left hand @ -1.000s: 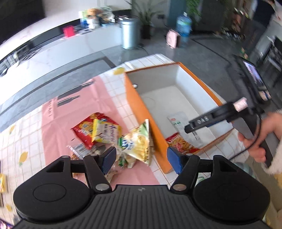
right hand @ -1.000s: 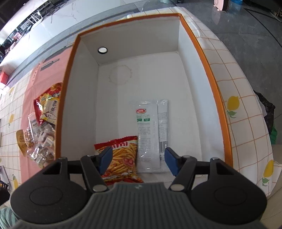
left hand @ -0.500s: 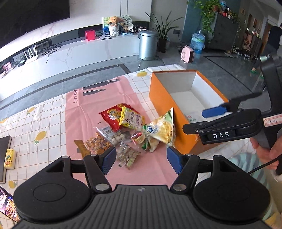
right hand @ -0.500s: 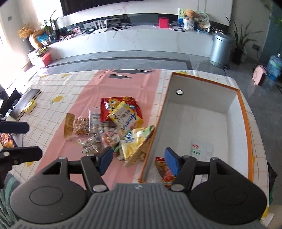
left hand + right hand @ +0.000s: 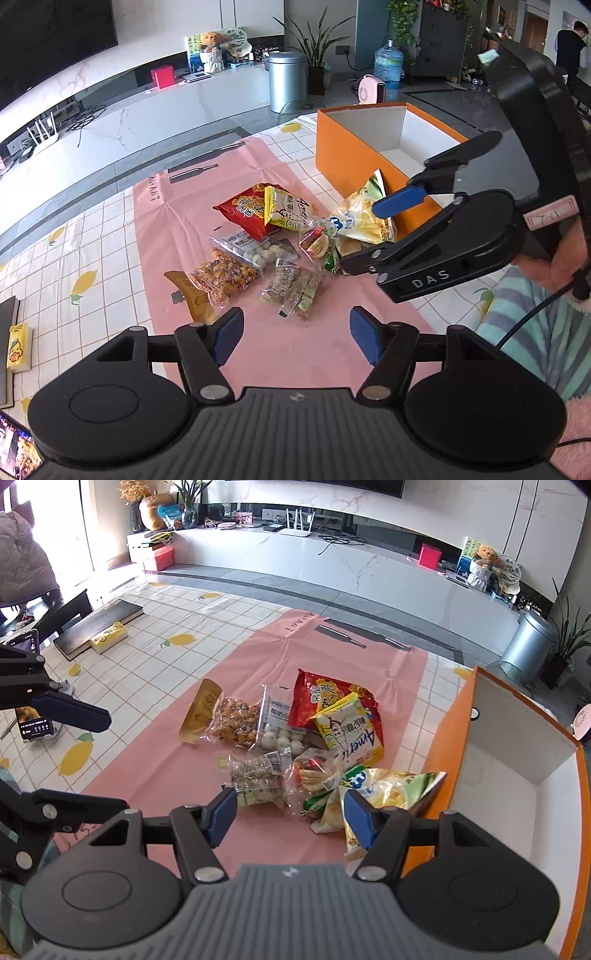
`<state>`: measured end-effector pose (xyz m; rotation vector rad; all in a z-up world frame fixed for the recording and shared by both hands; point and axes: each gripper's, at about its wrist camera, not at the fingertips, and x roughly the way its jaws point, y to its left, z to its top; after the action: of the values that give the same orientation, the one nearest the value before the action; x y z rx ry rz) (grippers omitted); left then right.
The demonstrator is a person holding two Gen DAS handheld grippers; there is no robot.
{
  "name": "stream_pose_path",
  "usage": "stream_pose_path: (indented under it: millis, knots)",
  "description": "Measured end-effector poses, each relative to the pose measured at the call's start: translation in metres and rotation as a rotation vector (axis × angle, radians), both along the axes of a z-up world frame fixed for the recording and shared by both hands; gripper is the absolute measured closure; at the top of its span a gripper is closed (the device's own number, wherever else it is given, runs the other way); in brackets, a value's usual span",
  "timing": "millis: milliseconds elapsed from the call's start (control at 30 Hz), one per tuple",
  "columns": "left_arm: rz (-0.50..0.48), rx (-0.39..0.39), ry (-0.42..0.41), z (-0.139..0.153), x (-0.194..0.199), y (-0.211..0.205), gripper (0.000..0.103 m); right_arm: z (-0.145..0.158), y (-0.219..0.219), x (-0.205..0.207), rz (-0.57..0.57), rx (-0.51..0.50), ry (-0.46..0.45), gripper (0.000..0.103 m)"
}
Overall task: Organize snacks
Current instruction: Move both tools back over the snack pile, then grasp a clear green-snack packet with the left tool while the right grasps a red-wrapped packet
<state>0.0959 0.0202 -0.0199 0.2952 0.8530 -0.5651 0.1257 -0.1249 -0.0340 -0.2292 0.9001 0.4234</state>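
Observation:
A pile of snack bags lies on the pink mat (image 5: 177, 221): a red bag (image 5: 243, 214), a yellow bag (image 5: 288, 212), a clear bag of white balls (image 5: 255, 249), a nut bag (image 5: 225, 277) and a pale chip bag (image 5: 364, 218) leaning on the orange box (image 5: 343, 158). The same pile shows in the right wrist view, with the chip bag (image 5: 391, 782) by the box (image 5: 443, 746). My left gripper (image 5: 295, 334) is open and empty, in front of the pile. My right gripper (image 5: 290, 814) is open and empty, just above the pile's near edge.
A black book (image 5: 99, 627) and a small yellow pack (image 5: 109, 637) lie at the far left of the tiled tablecloth. A phone (image 5: 33, 723) stands at the left edge. A grey bin (image 5: 288, 81) and a water bottle (image 5: 388, 66) stand on the floor beyond.
My right gripper has left the inside of the orange box and swung left over the snack pile. My left gripper has pulled back, so the view takes in the whole pile.

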Motion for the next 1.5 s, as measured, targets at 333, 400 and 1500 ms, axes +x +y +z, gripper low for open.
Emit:
stream_pose_path:
  millis: [333, 400, 1500]
  knots:
    - [-0.094, -0.010, 0.016, -0.017, 0.024, -0.004, 0.026, -0.026, 0.013, 0.026, 0.031, -0.061, 0.033, 0.045]
    - [-0.102, -0.014, 0.024, -0.021, 0.032, -0.007, 0.026, -0.028, 0.011, 0.033, 0.031, -0.059, 0.042, 0.045]
    - [-0.044, -0.053, 0.279, -0.100, 0.118, -0.042, 0.027, -0.067, -0.010, 0.102, -0.037, 0.075, 0.216, 0.048]
